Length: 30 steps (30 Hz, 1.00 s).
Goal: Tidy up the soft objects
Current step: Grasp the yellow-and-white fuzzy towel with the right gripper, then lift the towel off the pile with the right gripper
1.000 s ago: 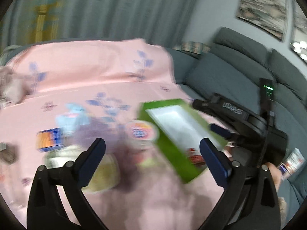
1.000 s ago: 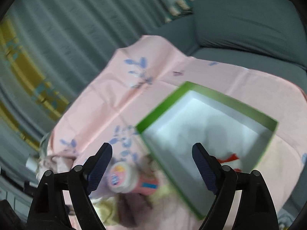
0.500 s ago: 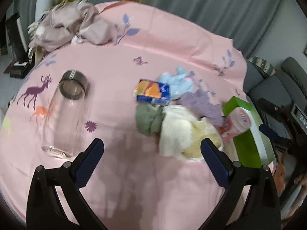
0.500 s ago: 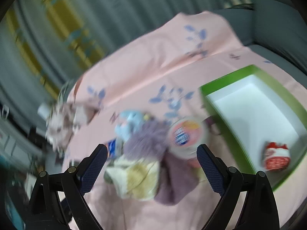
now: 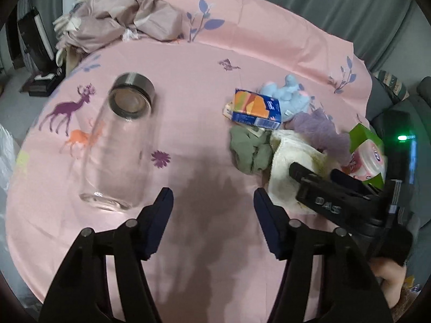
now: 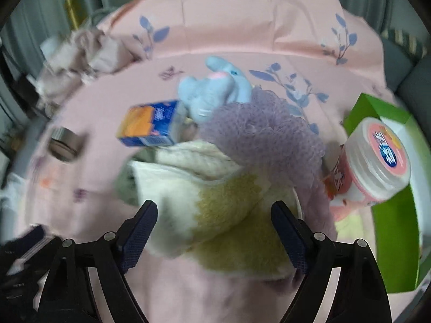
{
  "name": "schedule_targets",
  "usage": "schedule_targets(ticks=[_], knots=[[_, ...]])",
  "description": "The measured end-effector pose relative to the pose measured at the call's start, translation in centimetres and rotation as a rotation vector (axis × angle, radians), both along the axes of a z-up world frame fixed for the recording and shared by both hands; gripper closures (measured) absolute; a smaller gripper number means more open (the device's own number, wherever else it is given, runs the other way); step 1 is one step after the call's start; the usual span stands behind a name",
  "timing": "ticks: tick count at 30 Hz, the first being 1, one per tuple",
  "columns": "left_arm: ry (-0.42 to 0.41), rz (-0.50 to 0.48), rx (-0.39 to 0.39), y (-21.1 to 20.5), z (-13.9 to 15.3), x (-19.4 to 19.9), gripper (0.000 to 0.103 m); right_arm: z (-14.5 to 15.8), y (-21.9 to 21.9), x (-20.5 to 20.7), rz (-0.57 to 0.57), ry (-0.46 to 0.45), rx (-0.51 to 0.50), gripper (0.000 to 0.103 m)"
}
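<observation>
A heap of soft things lies on the pink tablecloth [image 5: 204, 62]: a cream and yellow towel [image 6: 215, 188], a purple mesh pouf [image 6: 258, 129], a blue plush toy [image 6: 212, 86] and a green cloth [image 5: 247, 148]. My right gripper [image 6: 214, 215] hovers low over the towel [image 5: 291, 156]. Its jaws are closing, the towel lies between and below the fingers, and the pads are not pressing on it. My left gripper [image 5: 212, 202] is left of the heap over bare cloth, its jaws closing with nothing between them. In the left wrist view the right gripper [image 5: 323, 185] reaches over the towel.
A clear glass jar [image 5: 121, 145] with a metal rim lies on its side at the left. An orange and blue carton [image 5: 256, 107] leans on the heap. A pink-lidded tub [image 6: 377, 156] stands against a green box [image 6: 390, 215]. Crumpled beige fabric [image 5: 115, 18] sits at the back left.
Both views swung down from the sofa and green box onto the table. The right gripper came in over the towel heap. The left jaws narrowed markedly, the right ones slightly.
</observation>
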<state>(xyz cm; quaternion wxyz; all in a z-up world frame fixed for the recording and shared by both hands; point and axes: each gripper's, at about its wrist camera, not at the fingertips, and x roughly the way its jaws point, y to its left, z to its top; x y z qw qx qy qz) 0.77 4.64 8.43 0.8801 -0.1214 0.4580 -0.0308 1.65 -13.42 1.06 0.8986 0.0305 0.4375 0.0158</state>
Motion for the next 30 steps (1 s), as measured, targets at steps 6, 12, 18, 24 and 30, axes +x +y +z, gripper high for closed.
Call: schedule_targets(ticks=[6,12,18,24,30], knots=[[-0.002,0.0,0.02,0.0,0.3,-0.3,0.043,0.0,-0.7,0.1,0.037,-0.027,0.071,0.081],[-0.012,0.034,-0.022,1.5,0.9,-0.3,0.042,5.2,-2.9,-3.4,0.115,-0.194,0.299,0.081],[-0.055,0.109,-0.109,4.2,1.9,-0.5,0.042,9.2,-3.8,-6.9,0.246,-0.326,0.472,0.081],[-0.036,0.142,-0.197,6.1,1.8,-0.3,0.041,8.7,-0.3,-7.2,0.368,-0.26,0.472,0.081],[0.031,0.103,-0.196,6.0,0.7,-0.1,0.041,1.9,5.3,-3.8,0.404,0.05,0.361,0.081]])
